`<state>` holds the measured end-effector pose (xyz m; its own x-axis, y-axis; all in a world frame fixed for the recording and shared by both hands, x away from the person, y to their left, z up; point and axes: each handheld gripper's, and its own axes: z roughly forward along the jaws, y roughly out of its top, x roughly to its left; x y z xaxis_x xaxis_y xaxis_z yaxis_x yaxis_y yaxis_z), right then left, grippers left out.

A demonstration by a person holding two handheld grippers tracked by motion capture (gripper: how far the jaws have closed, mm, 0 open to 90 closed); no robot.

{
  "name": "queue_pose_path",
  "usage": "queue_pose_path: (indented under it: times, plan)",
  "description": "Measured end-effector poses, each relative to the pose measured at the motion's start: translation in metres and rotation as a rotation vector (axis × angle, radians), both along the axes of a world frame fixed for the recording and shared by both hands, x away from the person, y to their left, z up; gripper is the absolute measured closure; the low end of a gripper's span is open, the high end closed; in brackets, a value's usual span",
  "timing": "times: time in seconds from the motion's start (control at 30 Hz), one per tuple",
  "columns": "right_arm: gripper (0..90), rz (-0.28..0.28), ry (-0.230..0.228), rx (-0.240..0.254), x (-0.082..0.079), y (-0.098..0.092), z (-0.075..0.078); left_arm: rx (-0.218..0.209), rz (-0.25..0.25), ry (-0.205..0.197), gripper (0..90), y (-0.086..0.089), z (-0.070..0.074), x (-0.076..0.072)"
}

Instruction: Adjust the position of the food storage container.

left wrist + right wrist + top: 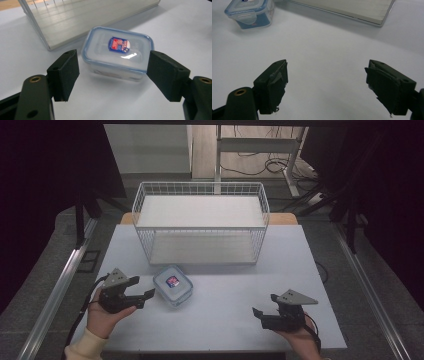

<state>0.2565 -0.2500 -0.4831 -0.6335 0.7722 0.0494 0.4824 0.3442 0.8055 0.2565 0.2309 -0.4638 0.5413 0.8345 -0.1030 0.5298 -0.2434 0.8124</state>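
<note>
Progress looks early, by my read: nothing is gripped yet. Going left to right, the left gripper sits at the near-left of the table w/ its jaws spread wide, nothing between the pads; in the left gripper view the container lies just ahead of the open jaws, not touched. That container, a small clear box w/ a blue-rimmed clip lid and a red-blue sticker, stands on the table just right of the left gripper and just in front of the wire basket. The basket's two shelves look empty. Over at the near-right, well apart from the box, the right gripper hangs w/ jaws wide too, holding nothing; its pads look frayed. Left to do, I'd guess: close on the box, lift it, prob. into the basket. Table is plain pale white. Behind it, dark curtains on both sides, grey floor, cables and a desk frame at the back.
</note>
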Motion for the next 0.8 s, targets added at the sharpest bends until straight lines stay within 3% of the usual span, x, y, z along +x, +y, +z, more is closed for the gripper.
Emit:
queue_pose_path:
  times: [0.1, 0.17, 0.4, 0.67, 0.77, 0.8]
  plan:
    - [17.6, 0.0, 0.002, -0.001, 0.0, 0.0, 0.0, 0.007, 0.013, 0.009, 25.8, 0.0, 0.004, 0.009]
    - [17.6, 0.001, 0.002, -0.005, 0.0, 0.0, 0.0, 0.033, 0.008, 0.009, 25.7, -0.002, 0.008, 0.016]
    - [17.6, -0.004, 0.009, -0.012, 0.001, 0.0, -0.002, 0.041, 0.015, 0.015, 29.1, 0.001, 0.016, 0.036]
    - [17.7, -0.002, 0.016, -0.015, 0.002, 0.0, -0.003, 0.054, 0.018, 0.051, 36.0, 0.002, 0.013, 0.058]
    - [17.8, -0.009, 0.019, -0.015, 0.002, -0.001, -0.004, 0.054, 0.023, 0.065, 45.4, 0.0, 0.009, 0.066]
    - [17.9, -0.009, 0.018, -0.016, 0.002, -0.001, -0.004, 0.046, 0.015, 0.078, 55.1, -0.001, 0.006, 0.072]
